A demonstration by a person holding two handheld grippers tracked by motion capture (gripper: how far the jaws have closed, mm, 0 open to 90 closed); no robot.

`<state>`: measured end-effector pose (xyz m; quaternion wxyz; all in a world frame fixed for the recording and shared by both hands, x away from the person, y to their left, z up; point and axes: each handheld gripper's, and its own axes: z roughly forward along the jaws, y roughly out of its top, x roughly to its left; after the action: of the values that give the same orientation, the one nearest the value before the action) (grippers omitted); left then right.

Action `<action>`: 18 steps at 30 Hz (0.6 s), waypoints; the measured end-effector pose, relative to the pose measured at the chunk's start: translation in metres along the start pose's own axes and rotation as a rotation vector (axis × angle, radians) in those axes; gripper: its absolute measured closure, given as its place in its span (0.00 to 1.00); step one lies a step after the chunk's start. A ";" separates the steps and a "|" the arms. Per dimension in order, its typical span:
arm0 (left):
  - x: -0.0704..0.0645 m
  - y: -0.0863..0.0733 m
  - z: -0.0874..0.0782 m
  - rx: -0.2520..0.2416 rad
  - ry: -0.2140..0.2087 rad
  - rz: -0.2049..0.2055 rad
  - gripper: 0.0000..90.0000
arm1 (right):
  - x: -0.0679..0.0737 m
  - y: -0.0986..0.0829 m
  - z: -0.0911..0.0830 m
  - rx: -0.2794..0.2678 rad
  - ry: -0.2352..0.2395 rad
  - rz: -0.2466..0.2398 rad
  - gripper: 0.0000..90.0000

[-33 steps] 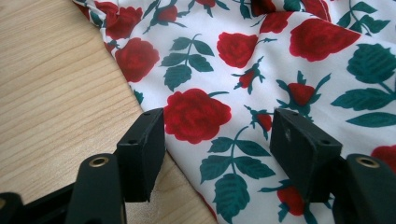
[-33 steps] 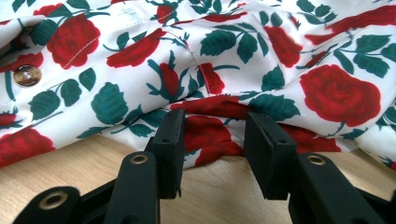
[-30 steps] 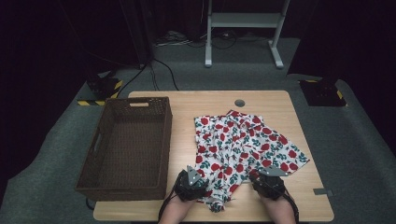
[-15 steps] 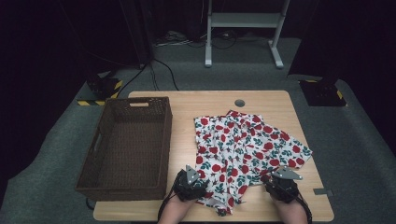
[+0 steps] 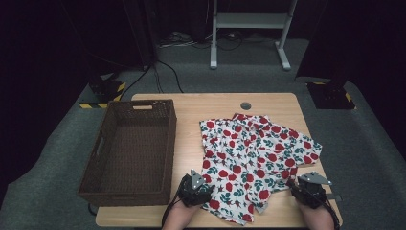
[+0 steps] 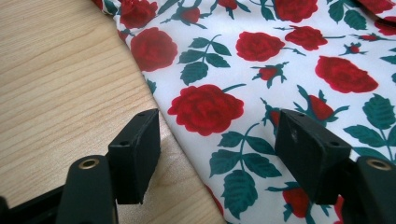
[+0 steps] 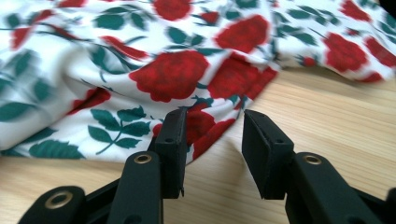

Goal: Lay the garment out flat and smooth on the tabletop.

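Straddling the near left edge of the rose-print garment (image 6: 261, 84), the left gripper (image 6: 217, 144) gapes wide, holding nothing. The right gripper (image 7: 212, 140) stands partly open, empty, at the garment's near right edge on the table (image 5: 191, 103).

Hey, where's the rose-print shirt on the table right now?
In the high view the rose-print shirt lies spread on the table's right half, beside the wicker basket, its near edge between the two tongs.
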<state>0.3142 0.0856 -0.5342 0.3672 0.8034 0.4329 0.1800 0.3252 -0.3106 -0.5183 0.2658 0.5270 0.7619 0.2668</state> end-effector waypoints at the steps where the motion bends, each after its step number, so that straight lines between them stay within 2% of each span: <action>1: 0.000 0.000 0.000 0.000 0.000 0.000 0.35 | -0.004 0.000 0.000 0.002 -0.008 0.002 0.67; 7: -0.001 0.000 0.000 -0.001 0.008 0.002 0.35 | -0.022 -0.002 0.001 0.007 -0.048 0.021 0.67; 12: -0.002 0.000 -0.001 -0.003 0.018 0.006 0.35 | -0.030 -0.003 0.002 0.008 -0.076 0.023 0.67; 14: -0.002 -0.001 -0.001 -0.003 0.020 0.007 0.35 | -0.030 -0.002 0.001 0.015 -0.077 0.029 0.66; 18: -0.003 -0.001 -0.001 -0.004 0.024 0.014 0.35 | -0.024 -0.003 -0.008 -0.017 -0.076 0.031 0.66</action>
<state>0.3117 0.0839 -0.5338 0.3625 0.8033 0.4313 0.1931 0.3254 -0.3355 -0.5120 0.2949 0.5463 0.7405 0.2573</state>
